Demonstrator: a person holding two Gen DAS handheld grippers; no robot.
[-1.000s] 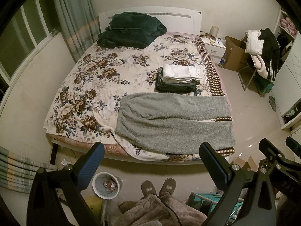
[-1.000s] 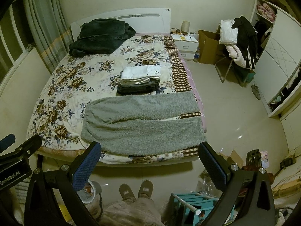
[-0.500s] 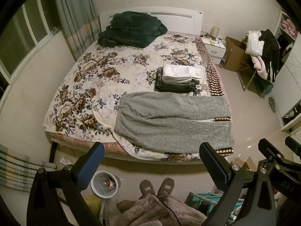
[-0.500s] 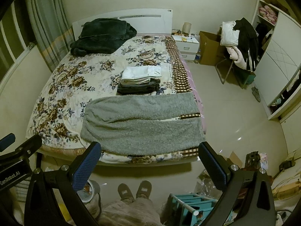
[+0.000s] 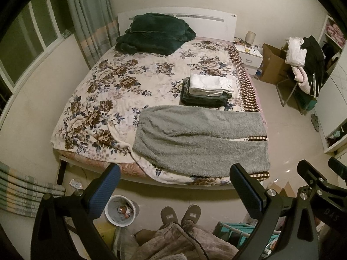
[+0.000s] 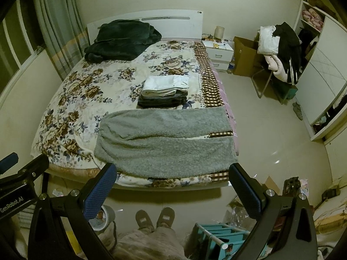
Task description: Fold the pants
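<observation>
The bed [image 5: 104, 99] fills most of the room, its flowered cover smoothed flat, which makes it a fair working surface for folding. At the far end, against the headboard, a dark green blanket [image 5: 154, 32] sits bundled out of the way. Across the near right corner lie the grey fleece pants [image 5: 201, 138], spread flat with the waist toward the left and the two legs running side by side to the right edge, a thin strip of cover showing between them; laid out like that, I judge they are ready for a first fold, leg over leg. Just beyond them, on the far side, a stack of folded clothes [image 5: 208, 91] with a white piece on top is probably where finished items go. The person stands at the foot of the bed, slippers [image 6: 155, 216] on the floor. The left gripper [image 5: 173, 190] and right gripper [image 6: 171, 190] both hang above the near edge, jaws spread wide, holding nothing, well short of the cloth.
</observation>
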